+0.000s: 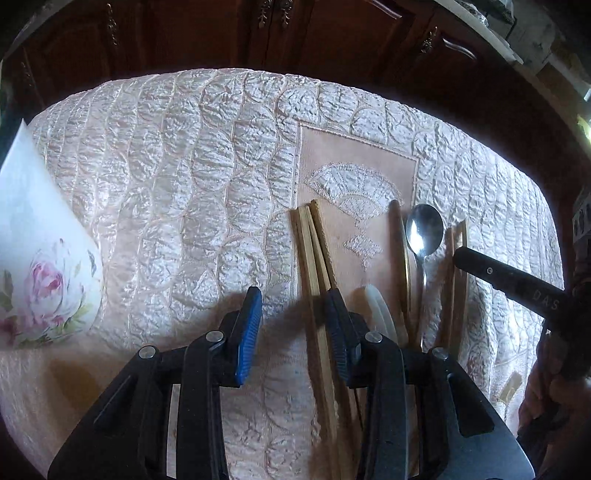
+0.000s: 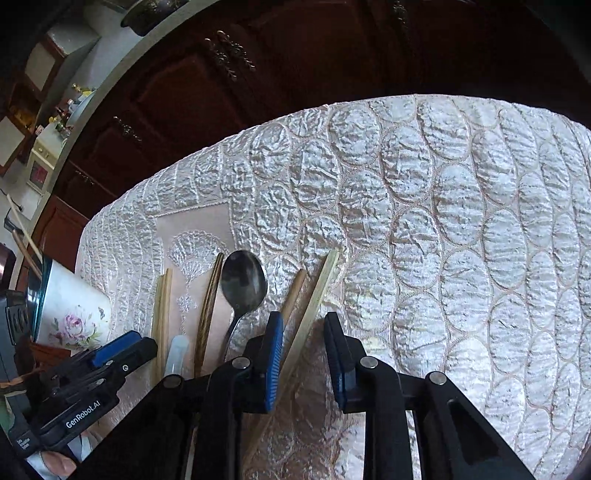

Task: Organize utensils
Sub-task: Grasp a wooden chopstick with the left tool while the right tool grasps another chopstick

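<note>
On the quilted cloth lie a pair of pale chopsticks (image 1: 310,251), a dark wooden chopstick (image 1: 399,251), a metal spoon (image 1: 424,230), a white plastic utensil (image 1: 380,314) and two more chopsticks (image 1: 456,280). My left gripper (image 1: 293,325) is open and empty, its right finger beside the pale pair. In the right wrist view my right gripper (image 2: 304,354) is open, with a light chopstick (image 2: 314,306) lying between its fingers, not gripped. The spoon (image 2: 243,284), dark chopstick (image 2: 210,299) and pale pair (image 2: 161,314) lie to its left.
A white floral cup (image 1: 44,266) stands at the table's left edge; in the right wrist view the cup (image 2: 74,314) holds some sticks. Dark wooden cabinets (image 1: 280,33) stand behind the table. The quilted tablecloth (image 2: 461,221) stretches to the right.
</note>
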A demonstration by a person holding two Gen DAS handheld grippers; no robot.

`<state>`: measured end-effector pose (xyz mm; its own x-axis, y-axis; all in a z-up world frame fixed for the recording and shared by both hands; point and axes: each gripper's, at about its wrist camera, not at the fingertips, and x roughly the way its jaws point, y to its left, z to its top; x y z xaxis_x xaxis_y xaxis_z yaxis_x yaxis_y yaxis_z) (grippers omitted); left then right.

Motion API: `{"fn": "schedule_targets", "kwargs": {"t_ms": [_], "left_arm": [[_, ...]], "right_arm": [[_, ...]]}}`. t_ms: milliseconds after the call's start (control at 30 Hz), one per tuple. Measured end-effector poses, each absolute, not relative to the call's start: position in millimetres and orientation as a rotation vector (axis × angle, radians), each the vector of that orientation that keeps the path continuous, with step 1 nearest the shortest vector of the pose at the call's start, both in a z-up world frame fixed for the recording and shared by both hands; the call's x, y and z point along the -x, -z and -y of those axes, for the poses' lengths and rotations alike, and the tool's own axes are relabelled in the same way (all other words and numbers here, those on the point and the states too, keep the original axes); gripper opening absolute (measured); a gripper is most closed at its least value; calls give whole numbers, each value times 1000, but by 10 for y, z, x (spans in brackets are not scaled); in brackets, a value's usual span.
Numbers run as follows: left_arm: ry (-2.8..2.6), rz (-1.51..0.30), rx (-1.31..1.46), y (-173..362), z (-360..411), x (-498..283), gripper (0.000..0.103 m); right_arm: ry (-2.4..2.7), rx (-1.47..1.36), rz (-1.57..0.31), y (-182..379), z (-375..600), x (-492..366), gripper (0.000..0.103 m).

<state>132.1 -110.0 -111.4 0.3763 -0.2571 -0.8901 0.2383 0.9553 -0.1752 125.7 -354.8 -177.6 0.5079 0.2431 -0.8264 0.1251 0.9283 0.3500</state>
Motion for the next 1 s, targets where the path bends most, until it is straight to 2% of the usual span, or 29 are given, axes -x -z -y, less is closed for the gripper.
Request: {"fn": "schedule_targets", "kwargs": {"t_ms": [67,100,133,167,267,300,567,633,700,833,867,900,933,1000], "left_arm": [[310,-1143,24,1112,1110,-1374,34],[306,-1144,28,1112,1134,-1410,34],[302,-1144,26,1105,1143,-1447,34],[302,-1145,26,1108,1152,-1464,31],[326,-1152,36,1104,1159,-1475,10],[328,-1162,22,1121,1167,-1455,8],[373,-1197,41,1169,1015,-1253,9],[355,-1195,40,1155,1005,-1298,12],[329,-1186,34,1139,1018,-1382,24],[308,-1183,-17,1126,1158,-1538,26],[305,-1175,-31,1116,1182,-1544,25],[306,-1171,-36,1115,1185,-1560,11],[313,-1172,-33,1104,1173,-1565,7],[350,-1169,12,1010,1105,-1495,5]], "right_arm": [[-67,-419,-1034,1776,3604,-1339,18],[-64,-426,-1031,1768,3628,-1368,10],[-66,-430,-1031,1763,3649,-1382,10],[-73,-437,-1036,1765,3667,-1393,9],[-92,-412,-1050,1753,3695,-1316,8],[-108,-409,-1058,1749,3691,-1263,7],[-148,-333,-1120,1773,3629,-966,7],[-137,-315,-1133,1783,3594,-1013,8],[-126,-298,-1147,1774,3576,-1078,9],[-121,-277,-1158,1809,3546,-1184,9],[-124,-264,-1148,1802,3513,-1195,8],[-121,-245,-1135,1781,3487,-1184,6],[-124,-242,-1126,1764,3448,-1179,6],[-152,-264,-1086,1658,3415,-1096,5]]}}
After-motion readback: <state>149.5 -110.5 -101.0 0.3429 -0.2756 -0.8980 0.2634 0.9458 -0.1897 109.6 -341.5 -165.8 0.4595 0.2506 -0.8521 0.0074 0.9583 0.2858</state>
